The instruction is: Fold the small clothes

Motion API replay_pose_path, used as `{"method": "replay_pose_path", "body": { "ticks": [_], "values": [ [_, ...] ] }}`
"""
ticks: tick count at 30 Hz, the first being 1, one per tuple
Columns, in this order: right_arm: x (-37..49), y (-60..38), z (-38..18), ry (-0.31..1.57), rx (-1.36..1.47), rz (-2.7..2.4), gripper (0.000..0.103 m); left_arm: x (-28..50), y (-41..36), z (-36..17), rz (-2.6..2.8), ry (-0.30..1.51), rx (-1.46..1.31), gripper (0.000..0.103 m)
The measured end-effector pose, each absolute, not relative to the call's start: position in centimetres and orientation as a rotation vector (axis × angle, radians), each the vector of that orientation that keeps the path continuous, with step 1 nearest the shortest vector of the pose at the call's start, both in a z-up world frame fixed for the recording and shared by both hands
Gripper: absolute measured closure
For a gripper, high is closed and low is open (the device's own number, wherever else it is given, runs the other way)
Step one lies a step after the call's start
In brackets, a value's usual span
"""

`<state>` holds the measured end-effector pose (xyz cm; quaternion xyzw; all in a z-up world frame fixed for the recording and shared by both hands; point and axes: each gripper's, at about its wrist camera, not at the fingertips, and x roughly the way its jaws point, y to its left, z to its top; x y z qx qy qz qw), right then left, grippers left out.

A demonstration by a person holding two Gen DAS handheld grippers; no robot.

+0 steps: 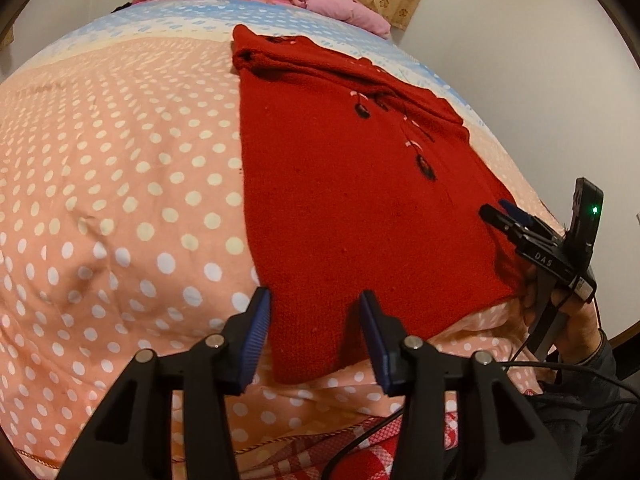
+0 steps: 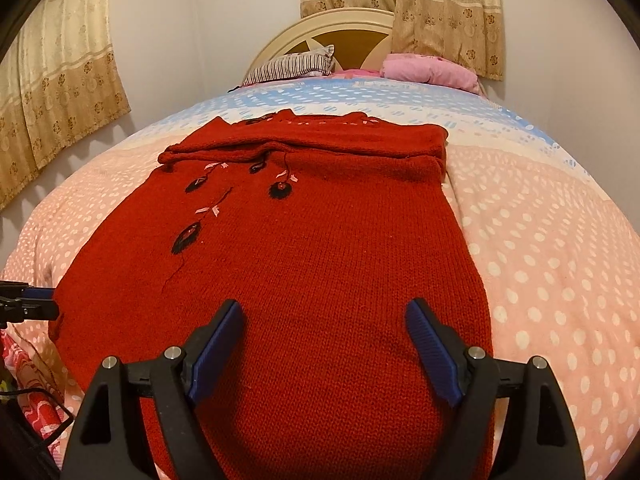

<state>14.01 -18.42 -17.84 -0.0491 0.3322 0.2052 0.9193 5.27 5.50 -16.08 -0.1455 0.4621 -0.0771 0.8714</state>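
Presumably soft, limp knit: red sweater (image 2: 304,264) on the bed (image 2: 540,240); left tongs (image 1: 316,332) and right tongs (image 2: 324,344), both spread, suit its near hem corners.

Dim warm indoor light, fisheye views
Strong barrel warp, black vignette corners; soft shadows, no glare, slightly grainy but sharp.

— Left gripper (image 1: 315,334): black angular arms, ribbed blue pads (image 1: 258,340), silver screws.

— Right gripper (image 2: 325,350): same build. White "DAS" lettering, green LED (seen from left wrist), black cable (image 1: 580,368), bare skin, dark sleeve (image 1: 600,360).
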Motion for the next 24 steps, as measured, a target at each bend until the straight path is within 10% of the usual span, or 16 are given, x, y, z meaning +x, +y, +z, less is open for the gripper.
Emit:
{"method": "replay_pose_path", "body": {
  "ticks": [2, 20, 24],
  "values": [
    [14.0, -18.5, -17.9, 0.681, -0.099, 0.423, 0.018, 5.1, 5.6, -16.0, -0.137, 0.958, -0.274, 0.093],
    [10.1, -26.7, -14.4, 0.828, 0.121, 0.361, 0.019, 4.6, 8.0, -13.4, -0.245, 0.893, -0.347, 0.096],
    [8.6, -25.6, -16.3, 0.915, 0.073, 0.41, 0.042, 4.8, 7.9, -14.3, -0.241, 0.92, -0.346, 0.096]
  ]
}}
